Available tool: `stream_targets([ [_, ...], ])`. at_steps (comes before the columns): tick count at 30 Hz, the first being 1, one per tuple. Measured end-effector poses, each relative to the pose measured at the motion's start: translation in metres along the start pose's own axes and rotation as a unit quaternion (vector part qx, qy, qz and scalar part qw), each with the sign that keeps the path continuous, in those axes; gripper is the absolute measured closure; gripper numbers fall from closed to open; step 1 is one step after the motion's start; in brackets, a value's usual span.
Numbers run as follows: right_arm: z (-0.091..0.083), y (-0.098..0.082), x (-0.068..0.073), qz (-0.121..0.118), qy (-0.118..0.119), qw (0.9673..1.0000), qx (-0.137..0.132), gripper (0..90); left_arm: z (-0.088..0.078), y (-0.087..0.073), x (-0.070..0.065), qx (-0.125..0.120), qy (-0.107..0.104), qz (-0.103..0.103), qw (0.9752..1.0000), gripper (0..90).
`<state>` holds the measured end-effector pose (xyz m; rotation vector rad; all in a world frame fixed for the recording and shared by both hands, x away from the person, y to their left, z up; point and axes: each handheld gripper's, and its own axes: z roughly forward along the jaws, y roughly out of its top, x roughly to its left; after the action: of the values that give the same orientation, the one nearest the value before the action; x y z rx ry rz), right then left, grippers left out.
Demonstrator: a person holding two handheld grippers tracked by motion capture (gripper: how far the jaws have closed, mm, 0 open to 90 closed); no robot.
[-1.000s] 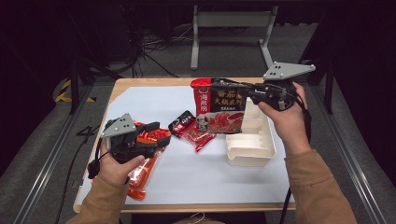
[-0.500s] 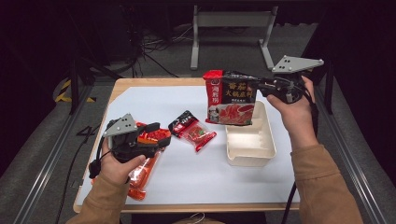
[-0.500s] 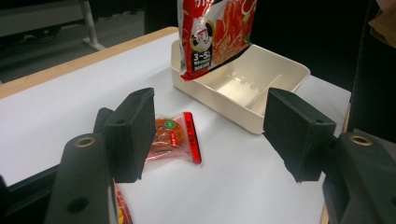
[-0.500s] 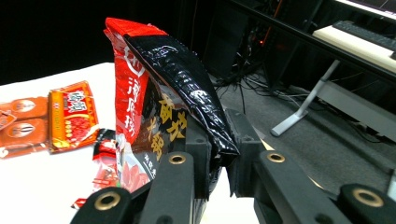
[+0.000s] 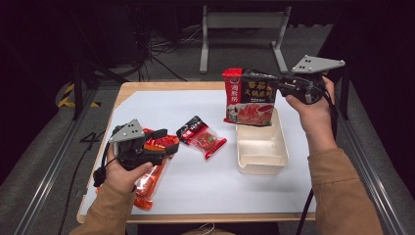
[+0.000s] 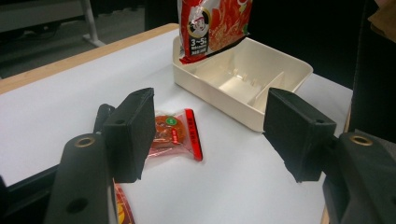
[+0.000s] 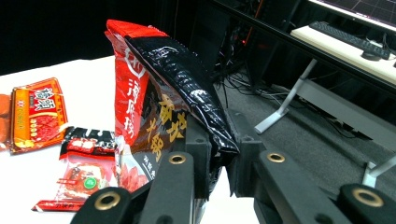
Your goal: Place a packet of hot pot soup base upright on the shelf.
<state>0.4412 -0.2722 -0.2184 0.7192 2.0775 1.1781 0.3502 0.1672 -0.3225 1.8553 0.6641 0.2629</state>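
Observation:
My right gripper (image 5: 281, 87) is shut on the top edge of a big red and black food bag (image 5: 249, 95), which hangs upright in the air. In the right gripper view both jaws pinch the bag (image 7: 154, 107) at its black side. Its lower end hovers over the far end of a cream divided tray (image 5: 262, 147), also visible in the left gripper view (image 6: 243, 84). My left gripper (image 5: 164, 142) stands open at the table's left, just above an orange packet (image 5: 149, 181). A small red sachet (image 5: 203, 137) lies flat between gripper and tray, beyond the open jaws (image 6: 175, 135).
A white mat (image 5: 195, 186) covers the wooden table (image 5: 161, 87). A metal stand (image 5: 242, 22) and cables stand on the dark floor beyond the far edge. A rail (image 5: 54, 161) runs along the table's left side.
My right gripper has carried the bag to the right and a little farther back, from the mat's middle to above the tray's far end. The left gripper has stayed put.

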Motion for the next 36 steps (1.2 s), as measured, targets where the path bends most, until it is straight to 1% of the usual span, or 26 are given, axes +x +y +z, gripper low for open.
stream_targets([
  [1, 0.0, -0.001, -0.001, 0.0, -0.001, 1.0, 0.0, 80.6, 0.0, 0.0, 0.0, 0.001, -0.001, -0.001, 1.0, 35.4],
  [2, 0.001, -0.001, -0.002, -0.002, -0.003, 1.0, 0.0, 80.6, 0.001, 0.0, 0.001, 0.002, 0.0, 0.002, 1.0, 35.5],
  [3, 0.001, -0.002, -0.004, -0.003, -0.006, 1.0, -0.001, 80.6, 0.001, 0.0, 0.0, 0.003, -0.002, -0.001, 1.0, 35.4],
  [6, 0.002, -0.004, -0.008, -0.008, -0.012, 0.9999, -0.003, 80.6, 0.001, 0.0, 0.0, 0.003, -0.002, 0.0, 1.0, 35.4],
  [13, 0.006, -0.01, -0.016, -0.027, -0.022, 0.9994, -0.005, 80.5, 0.002, -0.001, 0.001, 0.005, 0.0, 0.002, 1.0, 35.5],
  [18, 0.009, -0.014, -0.02, -0.022, -0.025, 0.9995, 0.0, 80.5, 0.002, -0.001, 0.0, 0.006, -0.001, -0.002, 1.0, 35.5],
  [24, 0.013, -0.021, -0.025, -0.016, -0.027, 0.9995, 0.005, 80.3, 0.003, -0.001, 0.002, 0.008, -0.001, 0.0, 1.0, 35.0],
  [26, 0.014, -0.023, -0.026, -0.013, -0.026, 0.9995, 0.007, 80.3, 0.003, -0.002, 0.002, 0.01, -0.001, -0.002, 1.0, 34.2],
  [27, 0.015, -0.024, -0.027, -0.013, -0.027, 0.9995, 0.007, 80.3, 0.003, -0.002, 0.002, 0.01, -0.001, -0.006, 0.9999, 33.8],
  [31, 0.018, -0.029, -0.03, -0.01, -0.027, 0.9995, 0.011, 80.2, 0.004, -0.002, 0.002, 0.013, -0.001, -0.001, 0.9999, 33.3],
  [33, 0.02, -0.031, -0.031, -0.011, -0.029, 0.9994, 0.014, 80.2, 0.005, -0.002, 0.002, 0.014, -0.003, -0.005, 0.9999, 33.0],
  [34, 0.021, -0.032, -0.031, -0.01, -0.029, 0.9994, 0.016, 80.2, 0.005, -0.002, 0.003, 0.015, -0.002, -0.001, 0.9999, 32.9],
  [36, 0.023, -0.035, -0.032, -0.009, -0.029, 0.9994, 0.017, 80.2, 0.005, -0.002, 0.003, 0.017, -0.003, -0.004, 0.9998, 32.7],
])
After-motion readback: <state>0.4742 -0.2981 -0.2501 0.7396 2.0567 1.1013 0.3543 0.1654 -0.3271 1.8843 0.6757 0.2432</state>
